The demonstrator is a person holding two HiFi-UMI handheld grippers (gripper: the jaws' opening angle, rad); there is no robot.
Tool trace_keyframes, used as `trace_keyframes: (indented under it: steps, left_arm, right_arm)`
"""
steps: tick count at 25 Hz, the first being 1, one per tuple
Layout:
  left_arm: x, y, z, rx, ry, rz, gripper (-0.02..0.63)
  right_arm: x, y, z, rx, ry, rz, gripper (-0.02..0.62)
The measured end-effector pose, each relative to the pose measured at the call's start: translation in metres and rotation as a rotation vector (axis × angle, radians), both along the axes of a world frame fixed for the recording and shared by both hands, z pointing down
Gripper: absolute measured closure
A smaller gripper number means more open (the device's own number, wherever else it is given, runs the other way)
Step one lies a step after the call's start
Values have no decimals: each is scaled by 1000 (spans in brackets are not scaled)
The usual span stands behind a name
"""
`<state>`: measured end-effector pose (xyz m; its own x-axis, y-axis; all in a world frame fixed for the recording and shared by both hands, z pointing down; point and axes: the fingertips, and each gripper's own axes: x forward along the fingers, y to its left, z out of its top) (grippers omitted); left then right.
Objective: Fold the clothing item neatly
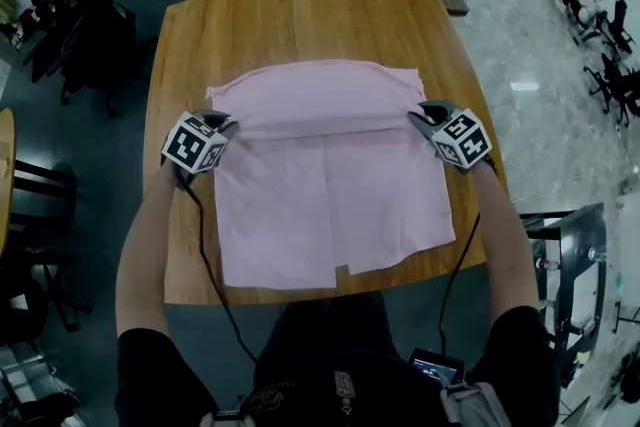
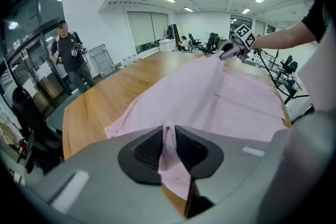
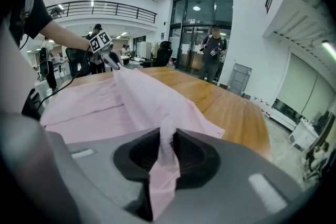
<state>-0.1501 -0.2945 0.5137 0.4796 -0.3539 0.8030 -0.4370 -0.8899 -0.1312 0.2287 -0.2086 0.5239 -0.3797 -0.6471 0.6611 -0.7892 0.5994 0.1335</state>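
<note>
Clamping narrow on a bunched ridge of pink cloth in the left tongs (image 2: 168, 139), and pinching the same way in the right tongs (image 3: 167, 147). Gripping the pink garment (image 1: 330, 205) at its two side edges, holding the far part doubled over toward the near hem, leaving the rest flat across the bench (image 1: 300, 15). Risking a crooked crease by setting one side down ahead of the other. Risking a slipped pinch too, with so little cloth between the pads, or a wrinkled, sagging middle from pulling unevenly.
</note>
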Motion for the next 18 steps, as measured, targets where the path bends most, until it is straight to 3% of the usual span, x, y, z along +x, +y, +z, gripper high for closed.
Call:
trace_keyframes:
  steps: [8,11,13,18]
  left_arm:
    - [-7,35,37,-57,-29,1,525]
    - [-8,47,50,-79,-43,9,497]
    - [-10,53,53,-97,-36,9,465]
    - [-20,65,36,-128,2,53,373]
  right_arm:
    - [-9,26,49,-111,173,-57,513]
    - [-7,34,60,-156,179,-47,485]
    - [-8,39,63,-180,166,-37,435]
    - [-17,47,43,-183,135,-58,380]
